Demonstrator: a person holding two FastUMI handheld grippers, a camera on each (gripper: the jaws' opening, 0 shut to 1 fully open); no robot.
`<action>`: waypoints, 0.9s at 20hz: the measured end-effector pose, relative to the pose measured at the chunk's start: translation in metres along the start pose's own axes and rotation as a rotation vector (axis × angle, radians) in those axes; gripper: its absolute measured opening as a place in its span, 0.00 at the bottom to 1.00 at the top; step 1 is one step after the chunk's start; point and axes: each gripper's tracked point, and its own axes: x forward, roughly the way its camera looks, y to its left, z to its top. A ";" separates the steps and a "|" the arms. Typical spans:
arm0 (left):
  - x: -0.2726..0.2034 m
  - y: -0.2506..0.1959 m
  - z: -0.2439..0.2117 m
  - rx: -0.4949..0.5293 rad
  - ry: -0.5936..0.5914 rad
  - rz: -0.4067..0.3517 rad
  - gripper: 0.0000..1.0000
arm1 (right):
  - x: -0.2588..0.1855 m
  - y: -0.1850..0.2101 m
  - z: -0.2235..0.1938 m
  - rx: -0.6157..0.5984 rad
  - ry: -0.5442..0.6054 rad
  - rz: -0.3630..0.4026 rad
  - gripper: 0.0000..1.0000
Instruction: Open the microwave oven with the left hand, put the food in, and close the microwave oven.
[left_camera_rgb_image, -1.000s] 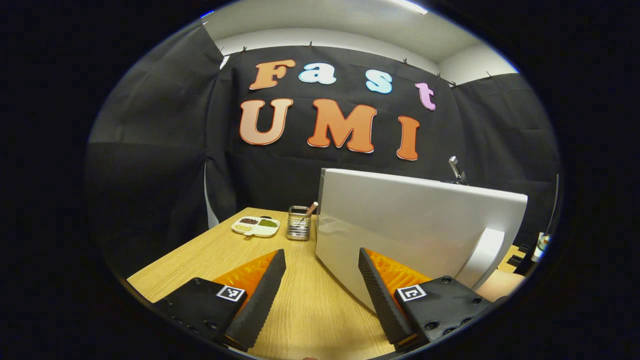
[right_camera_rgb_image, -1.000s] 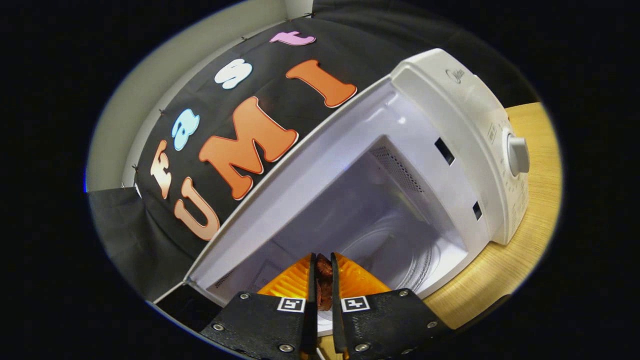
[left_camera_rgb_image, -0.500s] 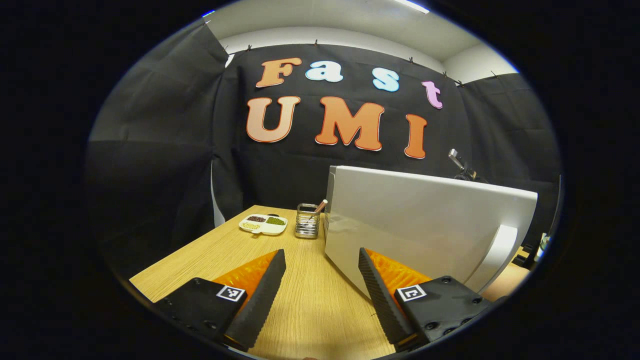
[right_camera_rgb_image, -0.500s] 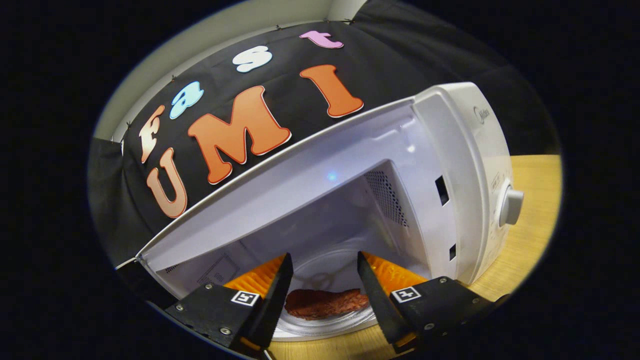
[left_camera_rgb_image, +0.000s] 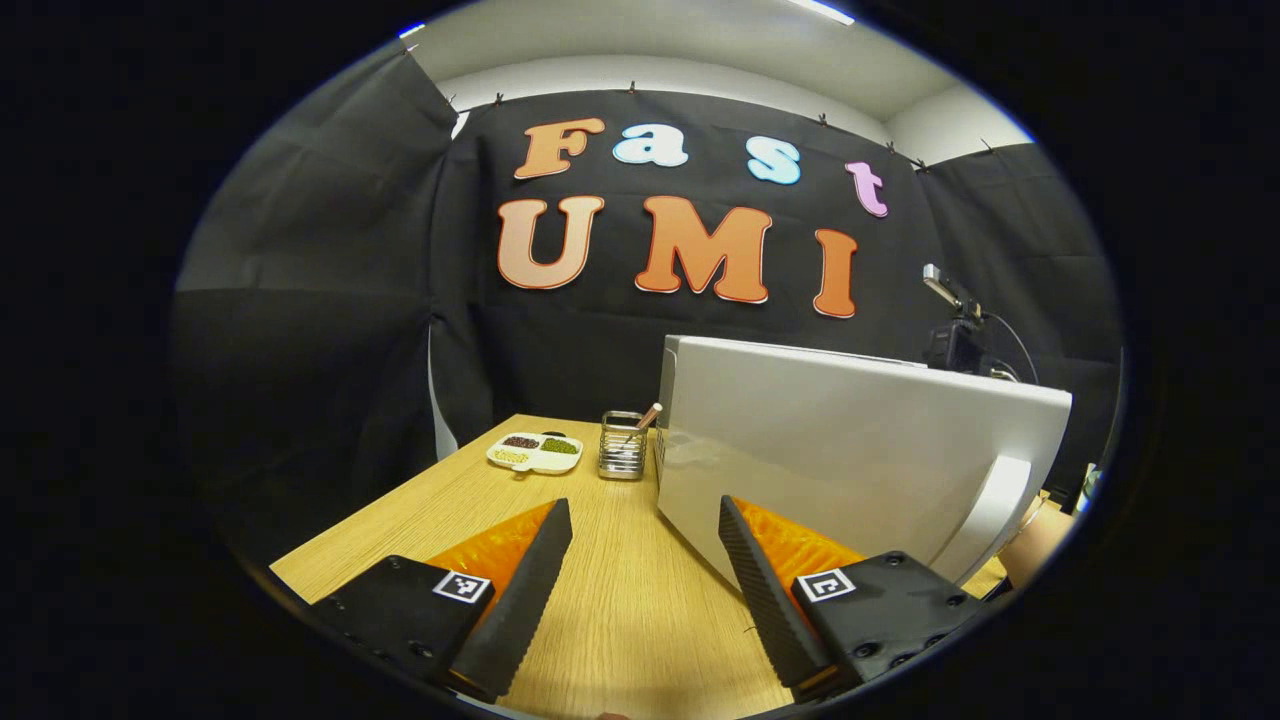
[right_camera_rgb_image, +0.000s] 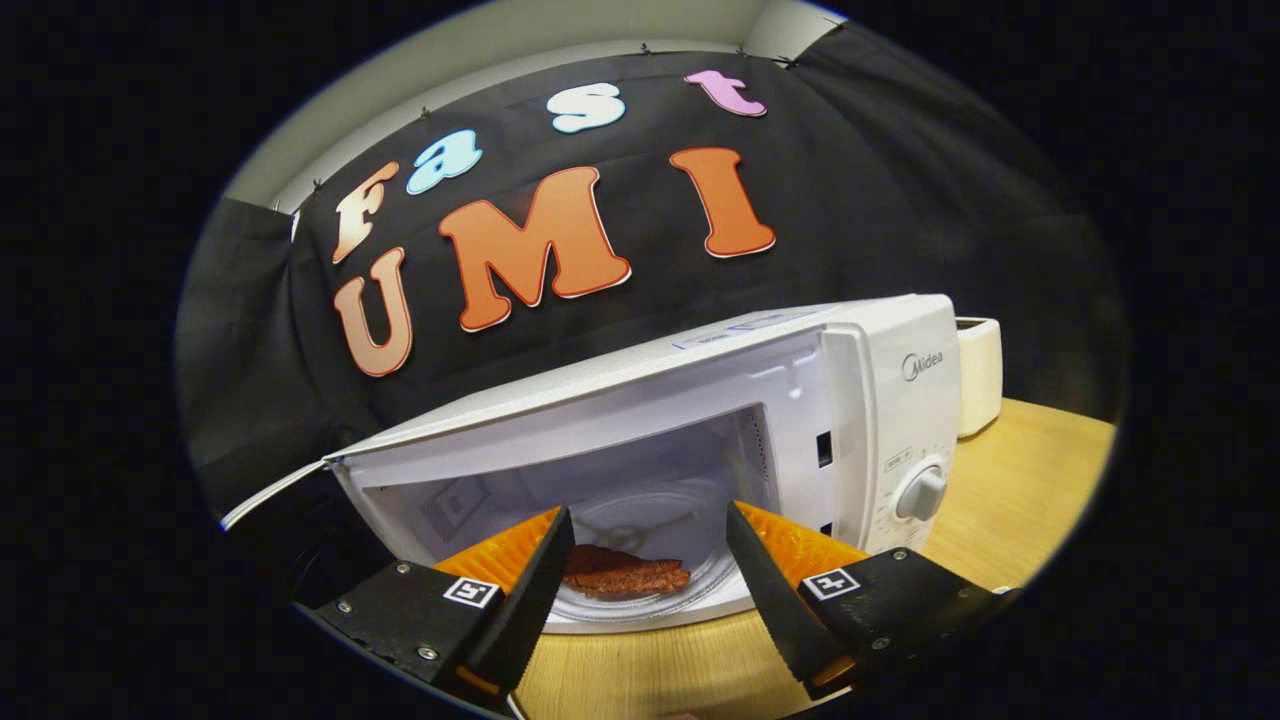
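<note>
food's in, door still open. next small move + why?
Probably bring the left gripper to the outer face of the door and start pushing it shut. The food lies on the glass plate in the microwave, the right gripper is open and outside the cavity, and the left gripper is open beside the door, which stands wide.

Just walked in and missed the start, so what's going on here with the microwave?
A person is working with two handheld grippers at a microwave on a wooden table. The door stands open, and the food, a reddish-brown piece, lies on the glass turntable inside. The right gripper is open in front of the opening, holding nothing. The left gripper is open beside the door. Closing the door remains.
</note>
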 end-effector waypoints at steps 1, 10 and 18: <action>-0.001 -0.001 0.001 0.009 0.001 -0.002 0.95 | -0.012 0.000 0.008 -0.016 -0.002 0.014 0.94; -0.008 0.012 0.008 -0.043 0.004 0.002 0.93 | -0.106 -0.051 0.104 -0.204 -0.069 0.025 0.94; 0.001 -0.004 0.012 -0.007 0.033 -0.056 0.94 | -0.153 -0.117 0.149 -0.244 -0.094 -0.052 0.95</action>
